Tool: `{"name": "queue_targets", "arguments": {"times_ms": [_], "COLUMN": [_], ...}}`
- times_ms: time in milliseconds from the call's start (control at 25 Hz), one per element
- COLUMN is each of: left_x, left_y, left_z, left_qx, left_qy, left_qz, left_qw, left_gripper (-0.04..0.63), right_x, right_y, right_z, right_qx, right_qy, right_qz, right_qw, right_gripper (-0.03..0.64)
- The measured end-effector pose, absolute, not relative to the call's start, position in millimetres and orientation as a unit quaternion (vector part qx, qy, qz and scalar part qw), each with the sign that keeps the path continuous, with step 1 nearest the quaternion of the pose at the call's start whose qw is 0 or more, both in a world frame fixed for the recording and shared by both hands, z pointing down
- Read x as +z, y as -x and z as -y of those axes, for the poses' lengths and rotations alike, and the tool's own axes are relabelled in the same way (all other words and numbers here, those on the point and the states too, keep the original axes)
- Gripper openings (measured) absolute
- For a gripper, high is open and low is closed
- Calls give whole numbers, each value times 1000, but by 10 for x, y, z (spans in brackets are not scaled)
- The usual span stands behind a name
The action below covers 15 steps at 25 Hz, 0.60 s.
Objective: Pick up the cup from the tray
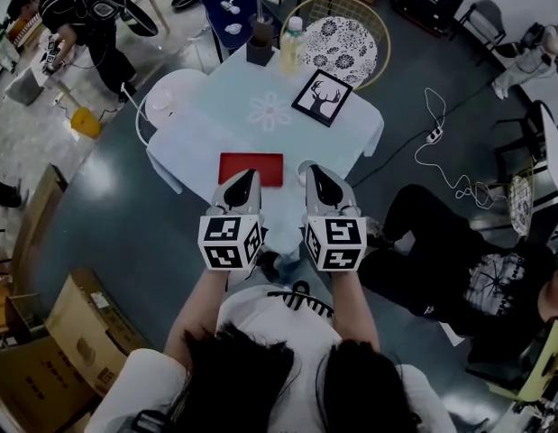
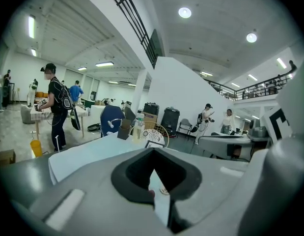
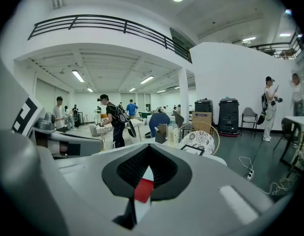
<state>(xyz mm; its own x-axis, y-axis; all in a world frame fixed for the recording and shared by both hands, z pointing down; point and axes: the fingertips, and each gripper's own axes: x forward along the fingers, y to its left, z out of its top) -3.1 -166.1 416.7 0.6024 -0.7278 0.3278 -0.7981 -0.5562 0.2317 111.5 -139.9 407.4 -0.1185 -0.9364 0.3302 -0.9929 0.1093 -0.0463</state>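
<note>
**Red tray on a pale cloth**

The tray (image 1: 251,169) is plain red. It lies on a pale, blue-white tablecloth (image 1: 202,138) printed with a faint white flower (image 1: 269,111). The framed picture (image 1: 322,97) shows a black deer head on white, inside a black frame. The chair cushion (image 1: 343,43) is white with black floral rosettes. The bottle (image 1: 291,45) is yellowish with a green cap. The left gripper (image 1: 246,179) and right gripper (image 1: 315,173) are grey, each with a black-and-white square-marker cube. The floor (image 1: 125,228) is dark blue-grey.

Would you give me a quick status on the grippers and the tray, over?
Shut and empty: left gripper, right gripper, at the near edge of the table. Red tray looks bare; cup not made out. Nothing seen in the way.
</note>
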Motion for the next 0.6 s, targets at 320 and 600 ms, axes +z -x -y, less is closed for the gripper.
{"name": "queue_targets", "arguments": {"times_ms": [320,600], "left_x": [4128,4081], "left_y": [35,25], "left_z": [1681,1650], "left_qx": [89,96], "left_qy": [-877,-883], "left_qz": [433,427], "left_qw": [189,171], "left_gripper": [1,1], "right_x": [4086,4051], "right_y": [-1072,-1042], "right_z": [1342,1323], "right_qx": [127,124], "right_qy": [-659,-661], "right_qz": [733,731], "right_qw": [116,113], "right_gripper": [21,21]}}
